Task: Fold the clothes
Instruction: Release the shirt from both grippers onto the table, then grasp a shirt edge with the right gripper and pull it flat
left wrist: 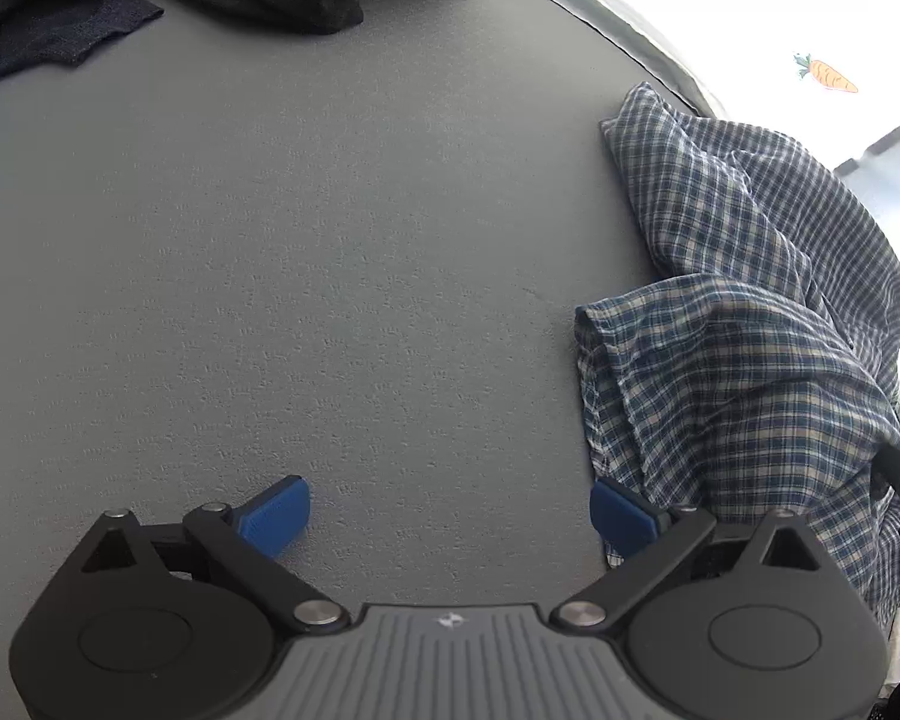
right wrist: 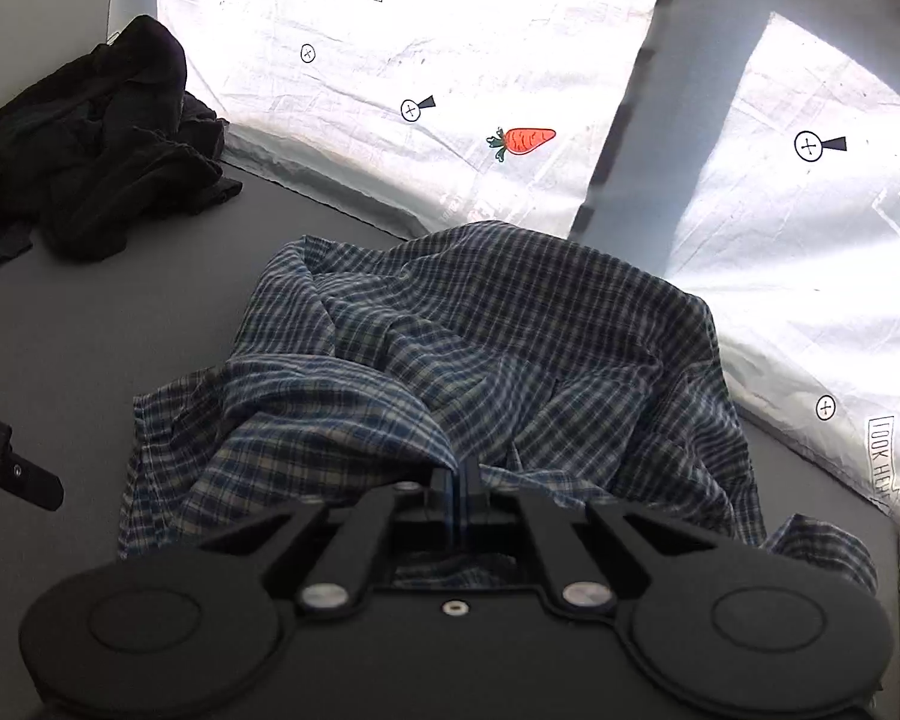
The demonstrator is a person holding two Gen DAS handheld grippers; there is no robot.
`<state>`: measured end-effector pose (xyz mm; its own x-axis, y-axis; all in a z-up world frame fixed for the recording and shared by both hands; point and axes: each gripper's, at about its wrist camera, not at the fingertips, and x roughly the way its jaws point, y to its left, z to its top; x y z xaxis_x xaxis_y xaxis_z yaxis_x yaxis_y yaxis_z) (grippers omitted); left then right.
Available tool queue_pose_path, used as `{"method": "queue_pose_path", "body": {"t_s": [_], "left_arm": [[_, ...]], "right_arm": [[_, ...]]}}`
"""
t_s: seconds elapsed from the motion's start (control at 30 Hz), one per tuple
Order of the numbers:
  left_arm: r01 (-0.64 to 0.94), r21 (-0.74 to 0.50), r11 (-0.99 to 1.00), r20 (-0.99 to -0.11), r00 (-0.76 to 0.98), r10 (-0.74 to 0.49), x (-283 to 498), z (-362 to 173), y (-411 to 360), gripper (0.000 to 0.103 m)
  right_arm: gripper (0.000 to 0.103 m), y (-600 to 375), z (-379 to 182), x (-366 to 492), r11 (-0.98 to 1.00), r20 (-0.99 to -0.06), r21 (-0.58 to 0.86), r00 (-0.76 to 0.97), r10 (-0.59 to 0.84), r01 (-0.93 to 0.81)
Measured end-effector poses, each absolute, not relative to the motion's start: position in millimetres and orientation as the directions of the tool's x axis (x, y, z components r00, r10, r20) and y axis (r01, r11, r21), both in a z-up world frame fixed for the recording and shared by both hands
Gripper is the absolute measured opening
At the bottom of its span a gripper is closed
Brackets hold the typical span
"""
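Right gripper (right wrist: 459,483) clamped on near fold of crumpled blue-and-white checked cotton shirt (right wrist: 480,348). Left gripper (left wrist: 450,516) stood wide apart, empty, over bare grey table (left wrist: 300,270); shirt lay just right of it, heap running near to far. Dark clothes pile (right wrist: 90,168) far left.

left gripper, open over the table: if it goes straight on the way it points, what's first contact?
Most likely the bare grey table surface. The left gripper is open with nothing between its fingers. The plaid shirt lies beside its right finger, off the centre line, though depth is uncertain.

Blue-white checked shirt (right wrist: 480,348), seemingly black clothes (right wrist: 90,162)
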<state>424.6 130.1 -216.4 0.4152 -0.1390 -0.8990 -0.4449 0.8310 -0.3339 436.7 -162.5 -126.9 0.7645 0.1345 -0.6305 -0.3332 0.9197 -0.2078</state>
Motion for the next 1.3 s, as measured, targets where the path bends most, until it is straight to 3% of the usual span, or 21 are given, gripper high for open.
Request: {"method": "queue_pose_path", "body": {"t_s": [0.17, 0.3, 0.43, 0.53, 0.6, 0.73, 0.87, 1.03, 1.07, 1.13, 1.17, 1.2, 1.3], "left_arm": [[-0.437, -0.326, 0.838, -0.900, 0.414, -0.134, 426, -218, 129, 0.103], [-0.406, -0.268, 0.874, -0.913, 0.397, -0.096, 427, -218, 121, 0.103], [-0.341, -0.141, 0.930, -0.936, 0.351, -0.014, 433, -219, 100, 0.103], [-0.312, -0.085, 0.946, -0.944, 0.330, 0.024, 436, -220, 89, 0.103], [-0.297, -0.070, 0.952, -0.946, 0.323, 0.031, 436, -221, 87, 0.103], [-0.291, -0.066, 0.954, -0.947, 0.320, 0.032, 435, -221, 86, 0.103], [-0.268, -0.022, 0.963, -0.948, 0.311, 0.065, 434, -227, 77, 0.103], [-0.257, -0.004, 0.966, -0.942, 0.325, 0.083, 432, -229, 74, 0.103], [-0.256, -0.004, 0.967, -0.941, 0.328, 0.083, 432, -229, 74, 0.103], [-0.256, -0.001, 0.967, -0.935, 0.342, 0.090, 429, -229, 72, 0.103], [-0.256, 0.001, 0.967, -0.932, 0.350, 0.094, 428, -230, 71, 0.103], [-0.256, 0.001, 0.967, -0.929, 0.358, 0.096, 426, -230, 71, 0.103], [-0.257, 0.005, 0.966, -0.915, 0.389, 0.108, 420, -231, 68, 0.103]], "right_arm": [[0.002, -253, -99, 391, 0.986, -0.566, -0.156, 0.823, -0.047, -0.051], [0.002, -337, -124, 360, 0.971, -0.638, -0.113, 0.733, -0.235, 0.212], [0.005, -380, -148, 338, 0.920, -0.718, -0.082, 0.617, -0.321, 0.383], [0.018, -388, -148, 334, 0.893, -0.727, -0.007, 0.611, -0.314, 0.450], [0.034, -384, -142, 336, 0.878, -0.711, 0.001, 0.618, -0.335, 0.478], [0.034, -372, -116, 345, 0.904, -0.645, 0.092, 0.717, -0.266, 0.418], [0.036, -348, -105, 371, 0.937, -0.617, 0.249, 0.786, -0.043, 0.246], [0.049, -305, -117, 409, 0.929, -0.630, 0.358, 0.758, 0.165, 0.095], [0.049, -299, -123, 415, 0.940, -0.658, 0.325, 0.738, 0.149, 0.100], [0.036, -286, -135, 425, 0.960, -0.709, 0.258, 0.696, 0.114, 0.105], [0.018, -285, -139, 425, 0.966, -0.719, 0.237, 0.687, 0.101, 0.105], [0.008, -290, -143, 421, 0.966, -0.724, 0.231, 0.684, 0.089, 0.119], [0.002, -323, -135, 387, 0.930, -0.672, 0.283, 0.740, 0.017, 0.236]]}}
